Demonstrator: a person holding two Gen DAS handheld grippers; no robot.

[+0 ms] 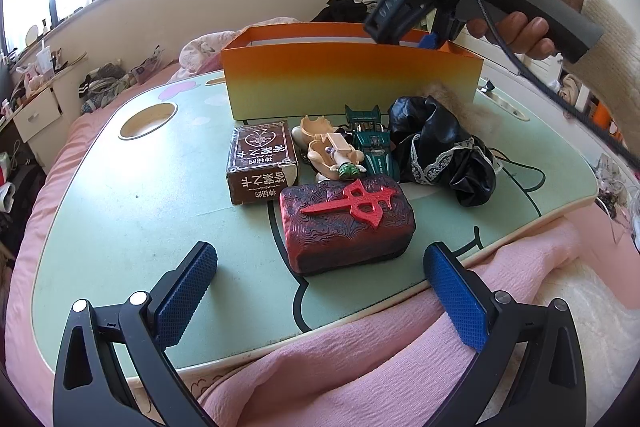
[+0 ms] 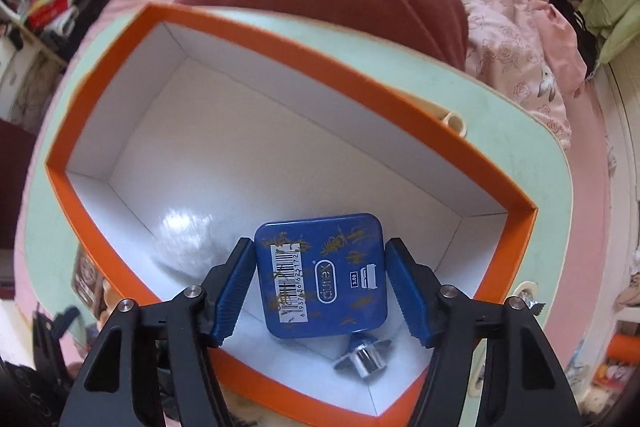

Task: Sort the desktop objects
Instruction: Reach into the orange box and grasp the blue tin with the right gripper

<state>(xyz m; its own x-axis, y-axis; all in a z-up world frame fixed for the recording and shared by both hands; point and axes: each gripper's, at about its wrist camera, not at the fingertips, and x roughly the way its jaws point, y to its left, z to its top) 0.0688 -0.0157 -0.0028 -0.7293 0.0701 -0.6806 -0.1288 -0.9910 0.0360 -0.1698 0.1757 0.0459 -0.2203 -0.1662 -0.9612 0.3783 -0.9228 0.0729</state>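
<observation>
A pale green lap table [image 1: 120,211] carries an orange box [image 1: 352,83] at its far side, with a brown card box [image 1: 262,163], a red-and-black patterned block [image 1: 348,223], a green toy car [image 1: 372,143] and a black lace-trimmed cloth [image 1: 440,147] lying in front of it. The right gripper [image 2: 320,283] points down into the box, pinching a blue tin [image 2: 324,275] between its pads above the white floor, just over a small silver metal piece [image 2: 362,359]. The left gripper [image 1: 320,291] hangs spread wide and empty at the table's near edge, by the patterned block.
</observation>
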